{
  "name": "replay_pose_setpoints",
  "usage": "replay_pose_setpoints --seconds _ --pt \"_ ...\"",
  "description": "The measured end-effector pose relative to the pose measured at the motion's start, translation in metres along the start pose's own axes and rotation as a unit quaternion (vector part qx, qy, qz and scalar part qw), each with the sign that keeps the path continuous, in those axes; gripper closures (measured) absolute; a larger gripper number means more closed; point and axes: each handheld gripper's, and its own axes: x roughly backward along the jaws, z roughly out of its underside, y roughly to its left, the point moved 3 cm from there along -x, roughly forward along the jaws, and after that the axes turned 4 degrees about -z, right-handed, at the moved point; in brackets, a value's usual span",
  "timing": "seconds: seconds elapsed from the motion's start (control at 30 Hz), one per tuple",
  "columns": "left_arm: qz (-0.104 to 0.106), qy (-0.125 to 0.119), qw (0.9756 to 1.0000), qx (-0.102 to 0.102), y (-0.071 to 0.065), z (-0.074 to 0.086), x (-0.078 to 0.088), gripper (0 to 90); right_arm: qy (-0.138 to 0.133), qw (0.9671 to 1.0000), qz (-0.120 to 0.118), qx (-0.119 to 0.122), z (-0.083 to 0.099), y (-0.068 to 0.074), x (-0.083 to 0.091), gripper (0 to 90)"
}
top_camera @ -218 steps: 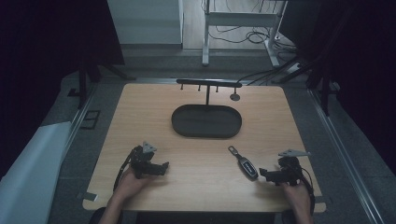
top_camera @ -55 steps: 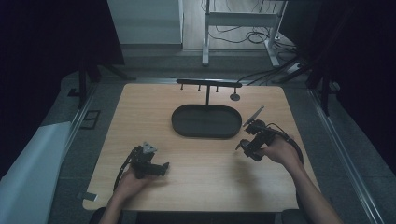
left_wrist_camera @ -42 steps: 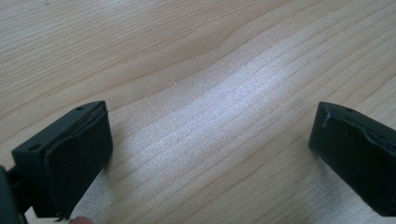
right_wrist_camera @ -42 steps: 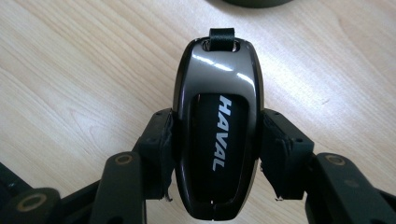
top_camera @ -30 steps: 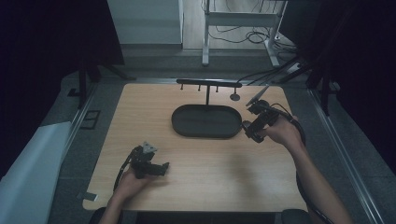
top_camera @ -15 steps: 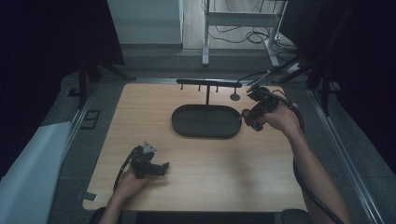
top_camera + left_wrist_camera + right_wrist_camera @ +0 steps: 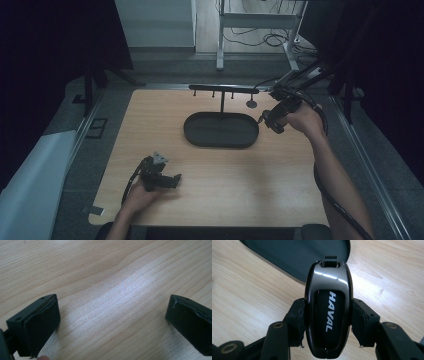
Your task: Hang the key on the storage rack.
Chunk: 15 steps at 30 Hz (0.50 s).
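A glossy black car key fob (image 7: 328, 307) marked HAVAL is clamped upright between the jaws of my right gripper (image 7: 327, 322). In the high view that right gripper (image 7: 274, 118) hangs in the air just off the right end of the dark oval tray (image 7: 221, 130), beside the black hook rack (image 7: 223, 90). The strap loop on the fob's top end points toward the tray's rim (image 7: 287, 262). My left gripper (image 7: 161, 176) lies on the wooden table near the front left, and its jaws stand wide apart over bare wood with nothing between its pads (image 7: 41, 325).
The hook rack stands on a post at the back of the tray, with a small round disc (image 7: 251, 104) on the table at its right end. Table edges (image 7: 320, 220) lie close to the person's forearms. Cables and a metal frame (image 7: 260, 20) lie on the floor behind.
My right gripper took the key fob from the front right of the table and carried it back toward the tray's right end. The left gripper stayed put.
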Motion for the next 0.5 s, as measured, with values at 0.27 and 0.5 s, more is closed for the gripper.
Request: replay_pose_setpoints --seconds 0.27,0.5 --pt "0.0 0.0 1.0 0.0 0.0 0.0 0.0 0.0 -0.005 1.0 0.001 0.0 -0.014 0.004 0.009 48.7" --pt "0.0 0.001 1.0 -0.001 0.0 0.0 0.0 0.0 -0.009 0.9999 -0.003 -0.002 -0.029 0.009 0.018 48.6"
